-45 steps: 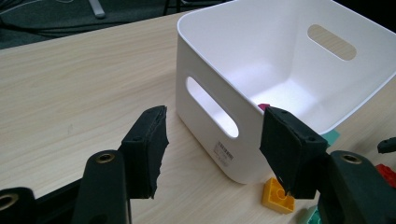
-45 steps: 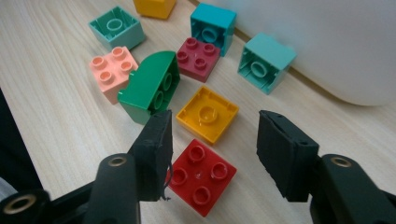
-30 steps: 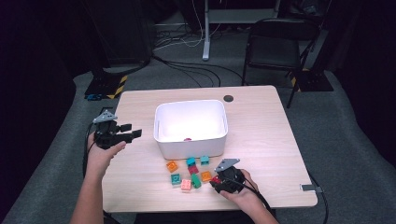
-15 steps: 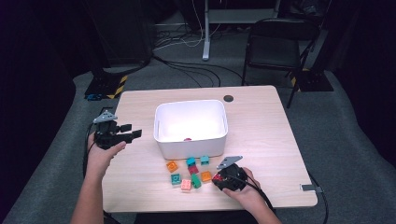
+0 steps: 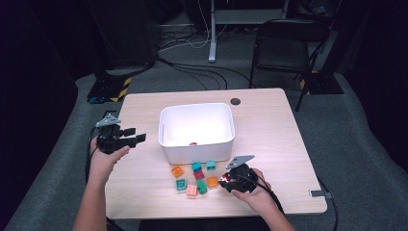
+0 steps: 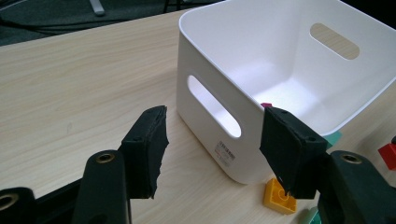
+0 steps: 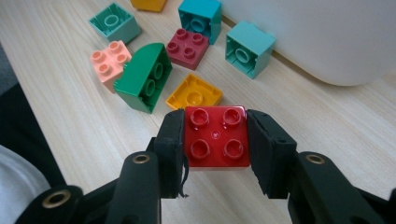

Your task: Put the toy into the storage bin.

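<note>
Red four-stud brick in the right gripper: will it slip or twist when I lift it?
The red brick looks like rigid, glossy plastic, so it is probably light and won't flex. The right gripper, its jaws just closed, presses both flat sides squarely, so twisting seems unlikely. The smooth walls could slip a little; lift gently.

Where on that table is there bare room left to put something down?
Bare wood lies along the table's far edge behind the white bin, down the whole right side past the bin, and between the bin and the left claw. It is crowded in front of the bin, where loose blocks cluster beside the right claw.
</note>
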